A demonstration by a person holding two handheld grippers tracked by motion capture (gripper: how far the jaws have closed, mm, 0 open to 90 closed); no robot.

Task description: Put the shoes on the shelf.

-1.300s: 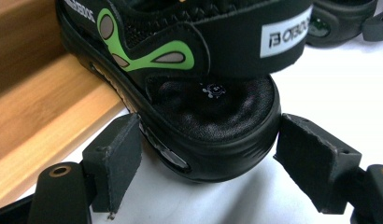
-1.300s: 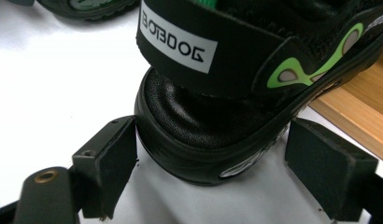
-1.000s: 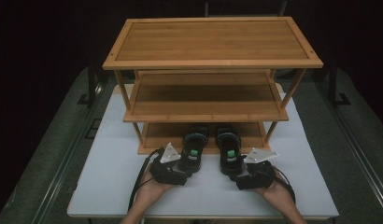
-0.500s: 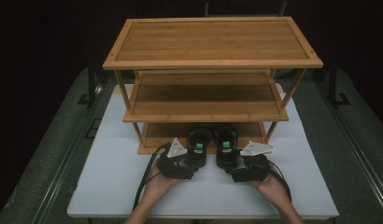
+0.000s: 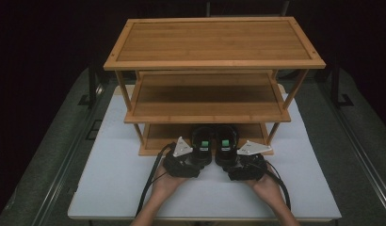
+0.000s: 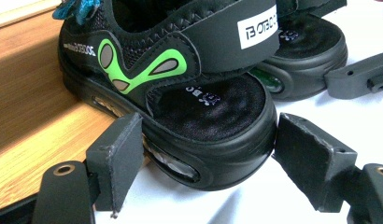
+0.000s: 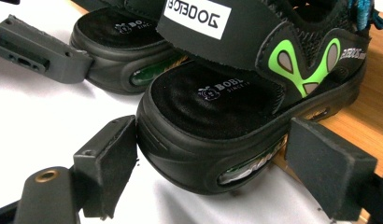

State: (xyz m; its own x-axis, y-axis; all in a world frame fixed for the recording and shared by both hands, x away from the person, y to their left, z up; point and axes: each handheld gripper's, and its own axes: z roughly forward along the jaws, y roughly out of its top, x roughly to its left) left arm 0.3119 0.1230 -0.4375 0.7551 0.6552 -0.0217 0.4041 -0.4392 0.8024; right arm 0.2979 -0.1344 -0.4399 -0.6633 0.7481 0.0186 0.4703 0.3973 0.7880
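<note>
Two black sandals with green side marks lie side by side, toes on the bottom shelf point(image 5: 165, 134) of a bamboo rack point(image 5: 214, 42), heels over the white table. My left gripper point(image 5: 199, 159) is shut on the heel of the left sandal point(image 5: 202, 141). In the left gripper view both pads point(image 6: 117, 158) press that sandal's point(image 6: 180, 56) sole. My right gripper point(image 5: 227, 162) grips the right sandal point(image 5: 226, 141) the same way. In the right gripper view the gripper point(image 7: 213, 142) straddles this sandal's point(image 7: 255, 60) heel, pads point(image 7: 329, 172) against it.
The rack has three tiers and stands at the back of the white table point(image 5: 116, 179); its middle shelf point(image 5: 205, 96) overhangs the sandals' toes. Cables trail from both grippers toward the front edge. Dark floor surrounds the table.
Both grippers have moved inward toward each other, and the two sandals' heels came closer together with them. The sandals now sit nearly touching.
</note>
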